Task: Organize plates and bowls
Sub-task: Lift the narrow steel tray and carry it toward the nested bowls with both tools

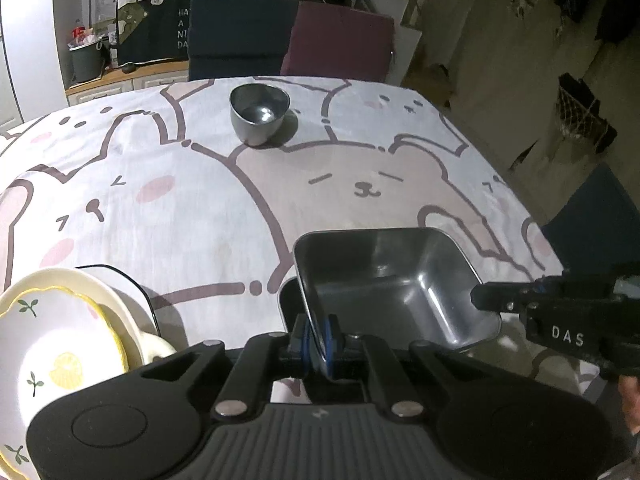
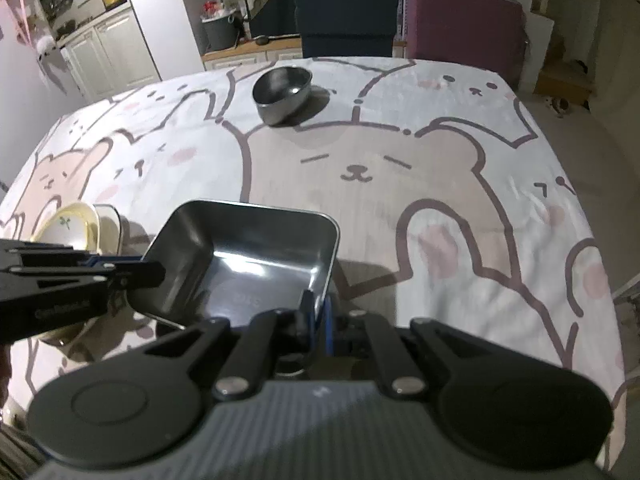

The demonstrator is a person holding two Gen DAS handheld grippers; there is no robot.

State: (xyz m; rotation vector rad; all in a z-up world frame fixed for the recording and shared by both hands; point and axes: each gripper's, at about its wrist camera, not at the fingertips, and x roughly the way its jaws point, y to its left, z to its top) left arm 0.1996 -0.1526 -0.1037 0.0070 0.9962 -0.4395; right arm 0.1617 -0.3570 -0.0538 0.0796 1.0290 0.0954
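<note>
A square steel tray (image 1: 392, 284) is held above the bear-print tablecloth by both grippers. My left gripper (image 1: 320, 340) is shut on its near-left rim. My right gripper (image 2: 316, 316) is shut on its right rim (image 2: 328, 256); it shows at the right of the left wrist view (image 1: 492, 300). The tray also shows in the right wrist view (image 2: 244, 268), with my left gripper (image 2: 156, 272) on its left edge. A round steel bowl (image 1: 259, 114) stands far across the table (image 2: 286, 94). A stack of cream floral plates (image 1: 60, 344) sits at the near left (image 2: 72, 228).
A white dish with a dark rim (image 1: 120, 284) lies under the plate stack. A navy chair (image 1: 240, 36) and a maroon chair (image 1: 340, 40) stand at the table's far edge. Cabinets and a bin (image 1: 86, 60) are behind. The table's right edge (image 1: 520, 200) drops to the floor.
</note>
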